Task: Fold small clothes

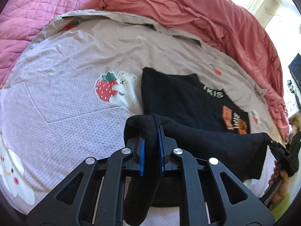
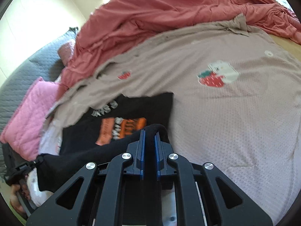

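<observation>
**Inspector:** Beige waffle-knit cloth, a bedspread [image 1: 79, 60], covers most of the bed. It carries strawberry-and-bear patches [image 1: 115, 88]. Behind it lies a heap of coral sheet [image 1: 197, 13], with a pink quilted pillow [image 1: 32, 13] to one side.

**Clerk:** And the garment?

**Inspector:** A black shirt [image 1: 180, 98] with an orange and white print [image 2: 122, 130]. Its far part lies flat on the bedspread; the near edge is lifted off it and stretched between the two grippers.

**Clerk:** State of the left gripper [image 1: 151, 130]?

**Inspector:** Clenched on the shirt. A roll of black fabric sits between its blue pads [image 1: 142, 150] and hangs down behind the tips.

**Clerk:** The right gripper [image 2: 149, 133]?

**Inspector:** Likewise clamped on the shirt; black cloth bunches over the tips and fills the narrow gap between the pads. From the left wrist view it appears at the far right of the frame, biting the other corner of the raised edge, a hand [image 1: 280, 180] round its handle.

**Clerk:** Anything else?

**Inspector:** A grey quilted cover [image 2: 28, 71] in the right wrist view, past the pillow. The print is partly hidden by the raised edge; its lettering is too blurred to read.
</observation>
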